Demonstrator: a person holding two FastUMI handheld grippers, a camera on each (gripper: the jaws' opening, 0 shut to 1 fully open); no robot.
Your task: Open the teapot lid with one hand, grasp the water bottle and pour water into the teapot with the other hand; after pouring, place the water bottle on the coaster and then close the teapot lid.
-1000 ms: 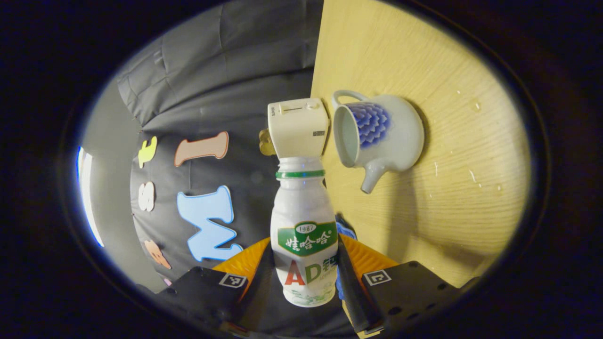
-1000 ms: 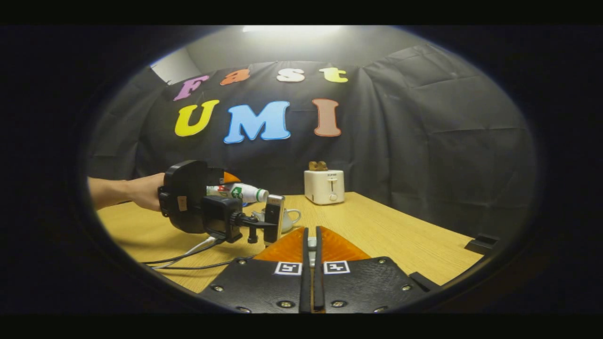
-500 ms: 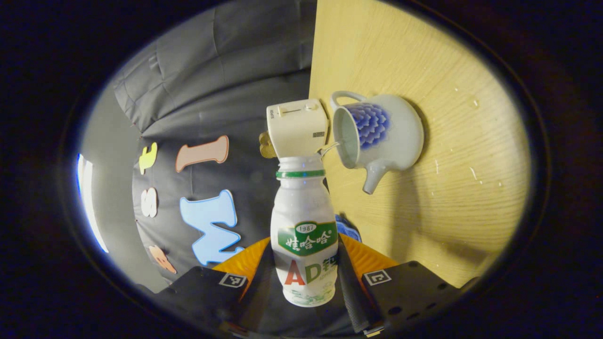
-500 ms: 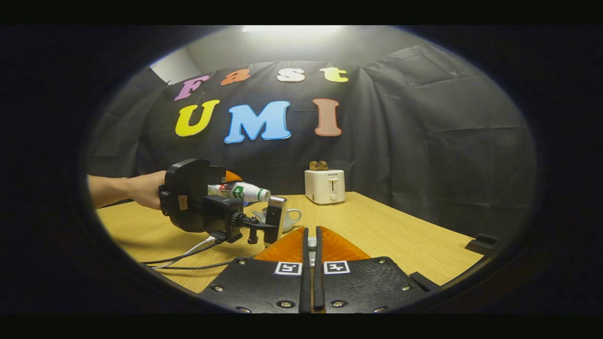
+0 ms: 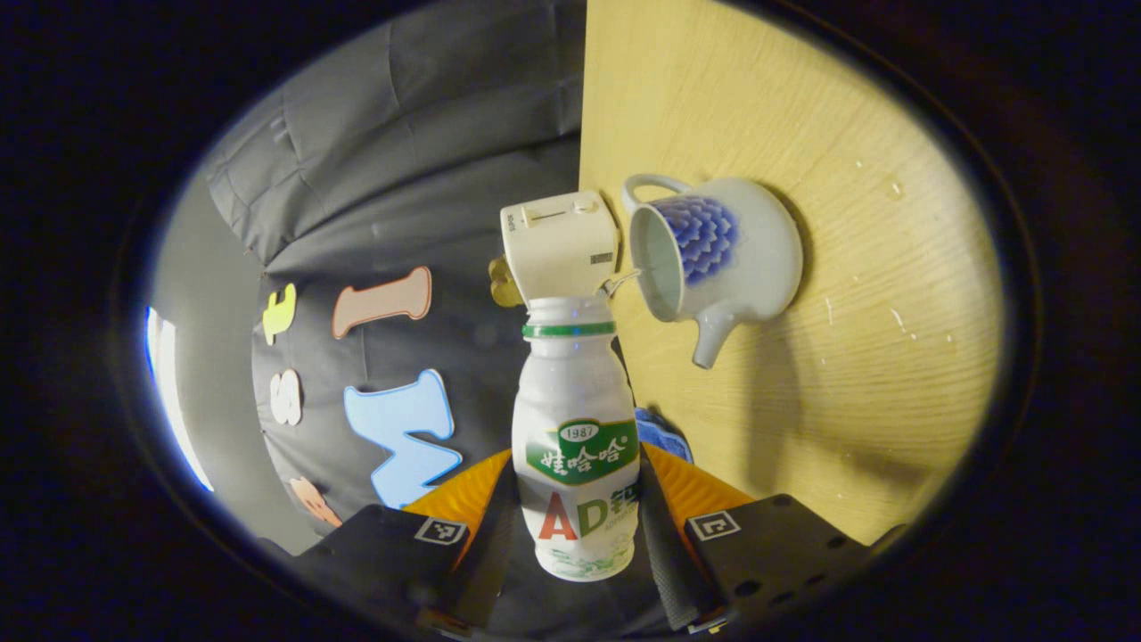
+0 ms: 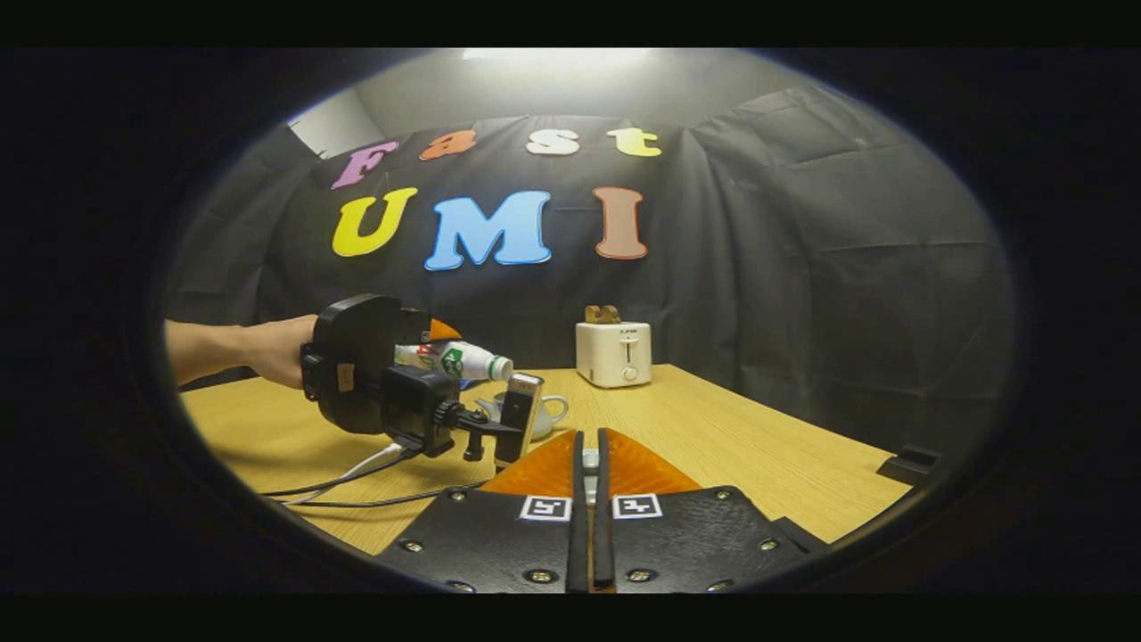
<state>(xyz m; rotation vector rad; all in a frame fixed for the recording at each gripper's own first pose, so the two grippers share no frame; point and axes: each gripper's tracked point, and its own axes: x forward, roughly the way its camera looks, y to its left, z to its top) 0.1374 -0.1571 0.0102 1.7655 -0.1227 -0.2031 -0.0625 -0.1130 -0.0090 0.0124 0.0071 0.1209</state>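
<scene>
- On my left, the left gripper point(image 5: 578, 508) is clamped on the water bottle point(image 5: 577, 446), both fingers pressing its lower body; in the right gripper view the bottle point(image 6: 455, 359) lies nearly level above the tabletop point(image 6: 713, 446), with the person's hand point(image 6: 272, 348) behind the gripper.
- The bottle's mouth sits just beside the teapot point(image 5: 718, 250), and a thin stream point(image 5: 619, 281) runs from it to the open rim — so I judge I am in the middle of the pour.
- To do this well I'd hold the tilt steady and keep the mouth over the opening; small droplets point(image 5: 891, 189) already lie on the tabletop, and any more tilt risks overshooting the rim.
- Beyond the bottle stands a toaster point(image 5: 560, 242) (not part of my job).
- On my right, the right gripper point(image 6: 588, 464) has its fingers drawn almost together around something small and pale — I take it for the lid's knob, but cannot tell for sure. I'd keep it well clear of the stream.
- A blue edge point(image 5: 660, 428) peeks from behind the bottle; possibly the coaster, which I cannot confirm.
</scene>
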